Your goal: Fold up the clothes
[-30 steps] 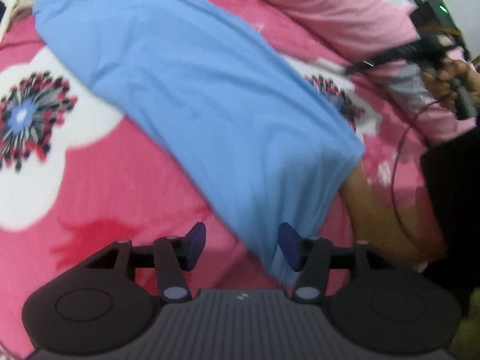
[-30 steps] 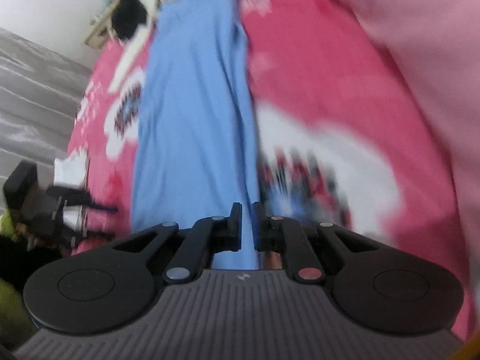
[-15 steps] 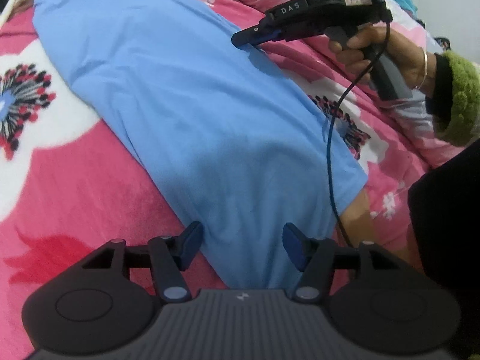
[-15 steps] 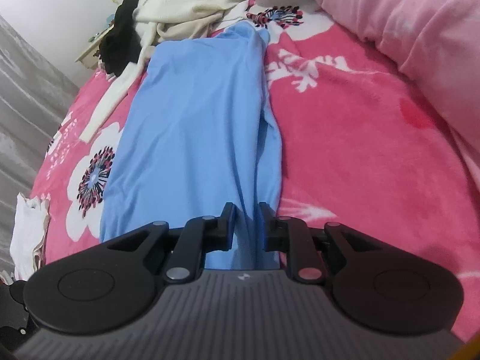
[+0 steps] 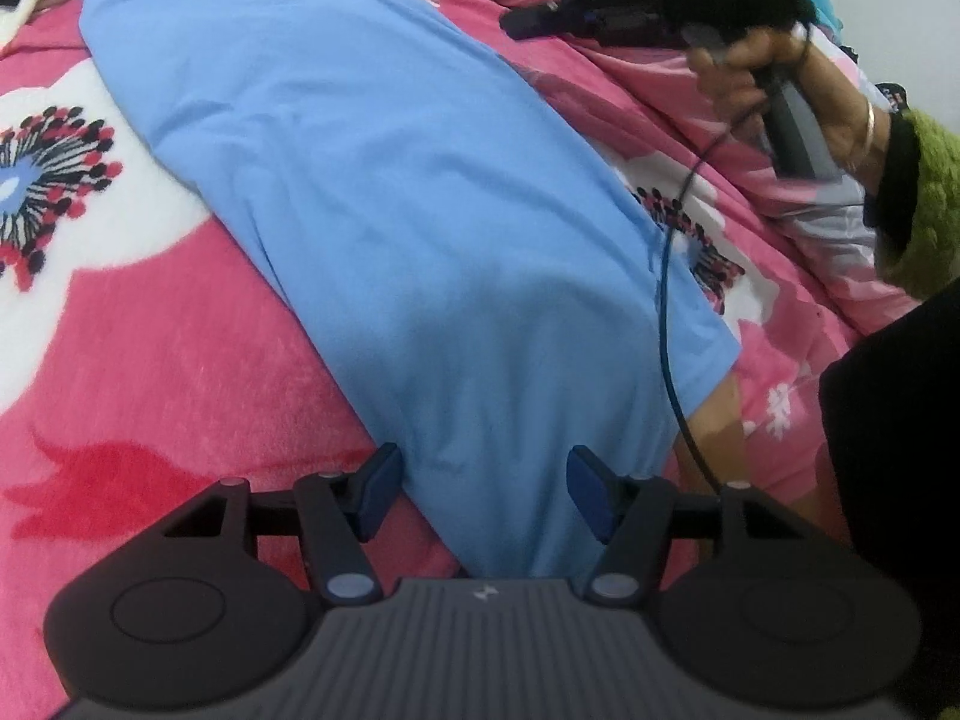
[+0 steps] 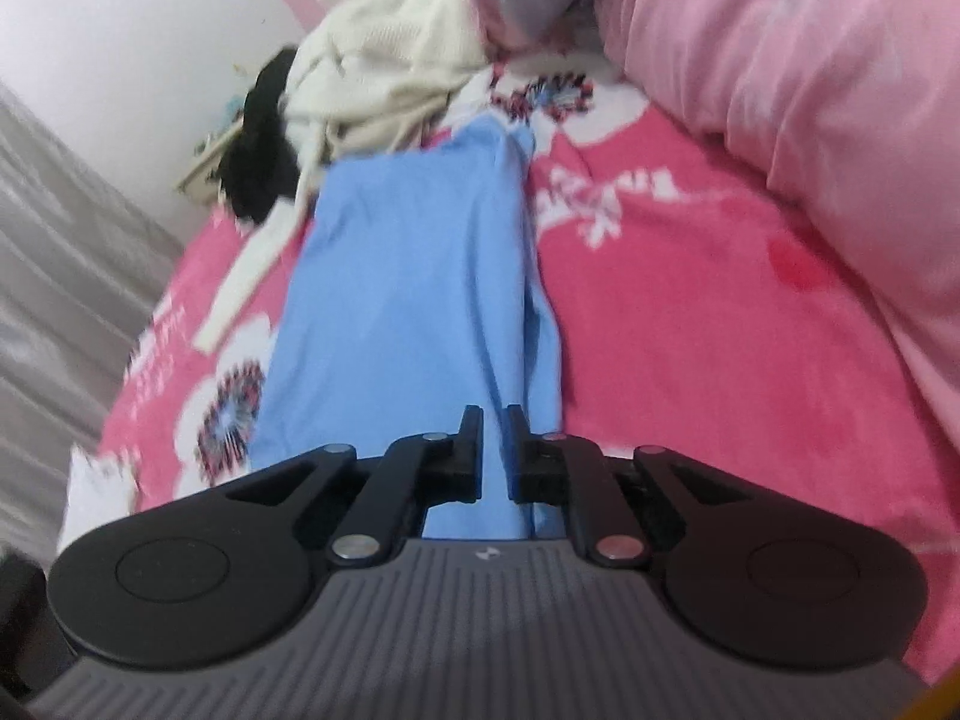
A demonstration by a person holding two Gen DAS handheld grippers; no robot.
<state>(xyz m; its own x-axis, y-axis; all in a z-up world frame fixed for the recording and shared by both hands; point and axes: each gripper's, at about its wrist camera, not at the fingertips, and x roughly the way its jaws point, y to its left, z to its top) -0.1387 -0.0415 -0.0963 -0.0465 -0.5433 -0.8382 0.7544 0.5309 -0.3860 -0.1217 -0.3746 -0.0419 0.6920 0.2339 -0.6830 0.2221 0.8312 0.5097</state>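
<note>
A light blue shirt (image 5: 390,210) lies stretched out lengthwise on the pink flowered blanket (image 5: 150,330). My left gripper (image 5: 480,480) is open and straddles the shirt's near end; cloth lies between the jaws, but the pads do not press on it. My right gripper (image 5: 522,27), held by a hand (image 5: 750,60), hovers over the blanket just past the shirt's far long edge. In the right wrist view the right gripper (image 6: 495,450) has its jaws closing to a narrow slit with nothing between them, and the shirt (image 6: 408,300) runs away below.
A pale pink duvet (image 6: 780,90) bulges along the right. A cream garment (image 6: 384,66) and a black one (image 6: 264,156) are heaped beyond the shirt's far end. A black cable (image 5: 666,300) hangs across the shirt. Dark clothing (image 5: 888,450) fills the right edge.
The right gripper swung in from the far right to hover near the shirt's far edge, and its view tilted up. The left gripper's jaws widened slightly around the shirt's near end.
</note>
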